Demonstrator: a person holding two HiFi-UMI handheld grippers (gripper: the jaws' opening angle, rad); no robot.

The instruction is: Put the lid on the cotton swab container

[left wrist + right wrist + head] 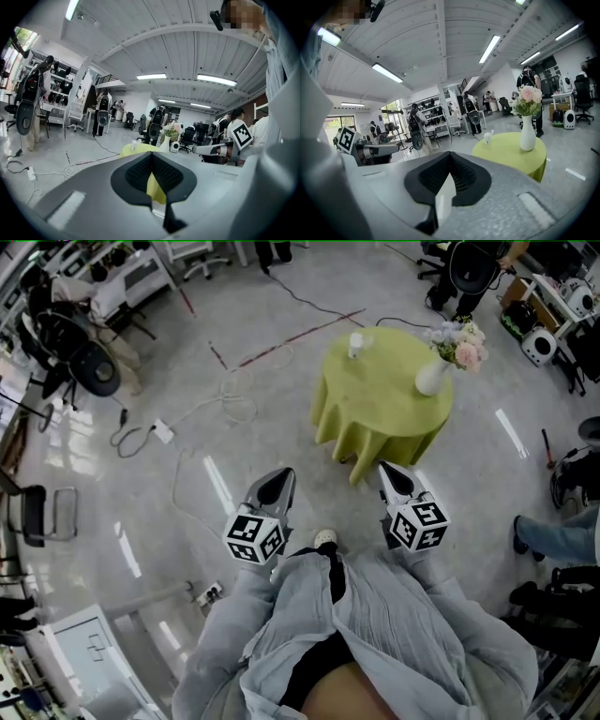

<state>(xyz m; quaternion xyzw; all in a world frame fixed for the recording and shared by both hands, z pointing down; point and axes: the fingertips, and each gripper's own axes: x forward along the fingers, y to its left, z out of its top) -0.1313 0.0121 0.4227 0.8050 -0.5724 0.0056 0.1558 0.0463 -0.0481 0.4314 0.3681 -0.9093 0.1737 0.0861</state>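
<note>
Floor [300, 442] of glossy grey, streaked with reflected ceiling lights, is shown filling most of the head view; open room is left on it between the person and the surface. Round surface [375, 409], draped to the floor in a soft yellow-green cloth with folded hanging edges, is seen standing ahead of both grippers and well apart from them. Left gripper [278, 474] and right gripper [389, 468], grey tapered shells with ribbed black pads, are held side by side above the floor, short of the surface's near edge. In the left gripper view the left gripper [151, 154] is seen clenched at the tips with nothing between the jaws, and the right gripper [450, 153] is seen likewise clenched and empty. A marker cube [255, 538] is carried on each. A smooth white vase [431, 378] with pale flowers is set by the surface's right edge. The cotton swab container [355, 344], small, pale and upright, is placed near the far edge; its lid cannot be made out. White cable [225, 399] is looped on the floor to the left.
</note>
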